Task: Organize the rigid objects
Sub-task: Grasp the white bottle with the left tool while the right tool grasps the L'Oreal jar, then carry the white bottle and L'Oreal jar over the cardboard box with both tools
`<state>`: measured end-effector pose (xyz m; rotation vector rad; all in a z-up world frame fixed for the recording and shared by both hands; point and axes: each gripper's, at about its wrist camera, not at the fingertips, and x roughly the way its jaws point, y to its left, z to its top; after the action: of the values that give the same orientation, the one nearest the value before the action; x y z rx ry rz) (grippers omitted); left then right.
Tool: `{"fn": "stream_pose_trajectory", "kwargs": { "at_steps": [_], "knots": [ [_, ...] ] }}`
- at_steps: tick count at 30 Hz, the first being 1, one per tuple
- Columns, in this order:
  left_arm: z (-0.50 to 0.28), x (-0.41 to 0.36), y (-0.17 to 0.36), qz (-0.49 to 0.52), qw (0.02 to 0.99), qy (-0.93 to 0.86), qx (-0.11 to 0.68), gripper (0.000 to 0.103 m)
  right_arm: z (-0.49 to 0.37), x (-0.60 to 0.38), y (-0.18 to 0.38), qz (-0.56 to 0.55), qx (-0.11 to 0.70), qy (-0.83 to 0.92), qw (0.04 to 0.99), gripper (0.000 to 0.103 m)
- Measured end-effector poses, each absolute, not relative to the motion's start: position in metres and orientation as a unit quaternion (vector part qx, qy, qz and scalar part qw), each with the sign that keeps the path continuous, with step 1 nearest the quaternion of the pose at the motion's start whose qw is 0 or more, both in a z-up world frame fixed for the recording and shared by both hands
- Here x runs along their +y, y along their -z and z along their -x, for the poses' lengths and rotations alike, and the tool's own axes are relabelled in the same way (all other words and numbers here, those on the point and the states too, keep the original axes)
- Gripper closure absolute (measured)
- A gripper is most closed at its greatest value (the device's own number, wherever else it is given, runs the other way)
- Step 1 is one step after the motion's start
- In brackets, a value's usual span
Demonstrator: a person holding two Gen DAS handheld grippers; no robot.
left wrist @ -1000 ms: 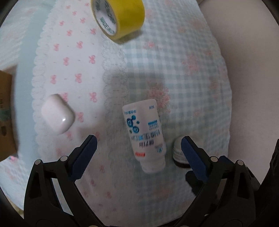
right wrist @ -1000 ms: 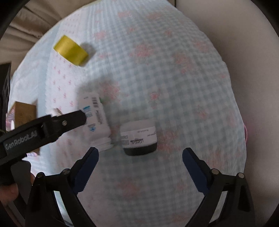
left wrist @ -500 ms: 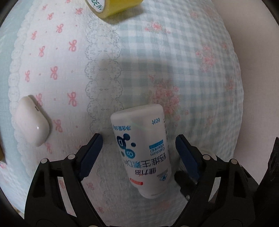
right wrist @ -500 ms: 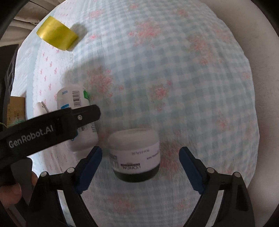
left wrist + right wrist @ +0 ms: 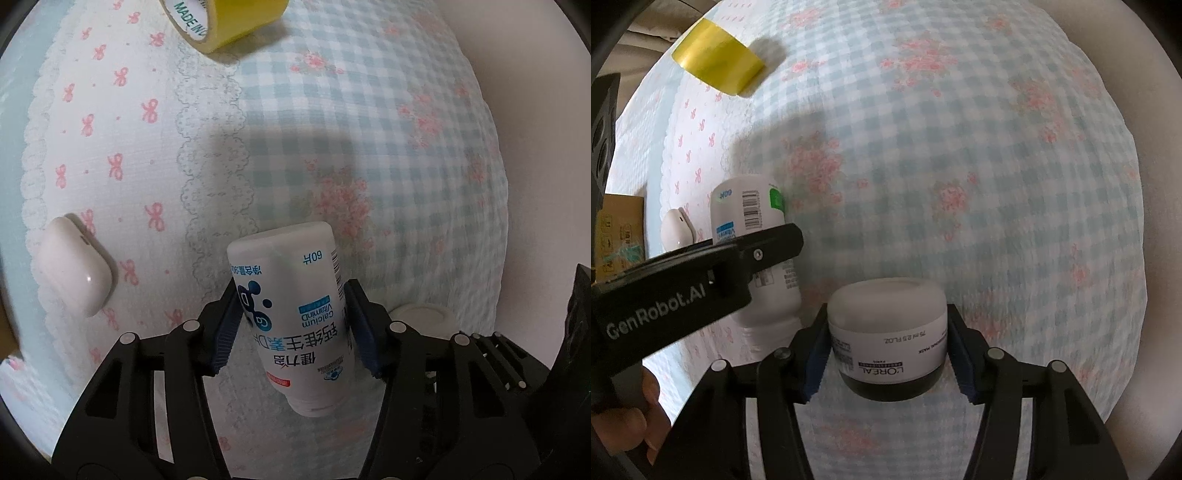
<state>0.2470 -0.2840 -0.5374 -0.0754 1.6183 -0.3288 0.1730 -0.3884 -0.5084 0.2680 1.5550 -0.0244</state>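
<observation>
A white vitamin bottle point(image 5: 284, 258) with blue print lies on the checked cloth, cap toward the camera. My left gripper point(image 5: 292, 295) points down over it; its jaws are closing and both blue pads press on the bottle's sides. Just right of it, a white jar point(image 5: 886, 295) with a black base lies on its side. My right gripper point(image 5: 886, 317) is closing too, pads against both sides of the jar. In the right wrist view the bottle point(image 5: 750, 210) shows partly behind one of the left gripper's fingers point(image 5: 768, 247). The jar's end point(image 5: 421, 317) peeks past the left gripper's right finger.
A yellow tape roll point(image 5: 229, 22) stands at the far end of the cloth point(image 5: 369, 129). A white earbud case point(image 5: 74, 273) lies left of the bottle. A cardboard box point(image 5: 620, 236) sits beyond the cloth's left edge. A hand point(image 5: 624, 417) holds the left gripper.
Both grippers have come down onto the cloth and gone from wide open to closed. The bottle now sits between the left pads and the jar between the right pads.
</observation>
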Motion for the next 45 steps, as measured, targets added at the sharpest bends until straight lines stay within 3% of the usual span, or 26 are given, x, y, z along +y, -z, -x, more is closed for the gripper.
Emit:
{"fn": "stream_pose_trajectory", "kwargs": {
  "at_steps": [12, 26, 35, 45],
  "knots": [
    [-0.238, -0.237, 0.489, 0.032, 0.705, 0.144, 0.694, 0.052, -0.167, -0.391, 0.456, -0.109, 0.676, 0.026, 0.728, 0.050],
    [-0.212, -0.183, 0.332, 0.067, 0.781, 0.158, 0.600, 0.052, -0.141, -0.362, 0.308, -0.116, 0.593, 0.028, 0.797, 0.050],
    [-0.183, -0.096, 0.234, 0.087, 0.830, 0.122, 0.538, 0.056, -0.147, -0.290, 0.229, -0.106, 0.522, -0.056, 0.845, 0.050],
    [-0.165, 0.014, 0.188, 0.108, 0.851, 0.072, 0.509, 0.057, -0.146, -0.181, 0.193, -0.086, 0.493, -0.147, 0.853, 0.050]
  ]
}}
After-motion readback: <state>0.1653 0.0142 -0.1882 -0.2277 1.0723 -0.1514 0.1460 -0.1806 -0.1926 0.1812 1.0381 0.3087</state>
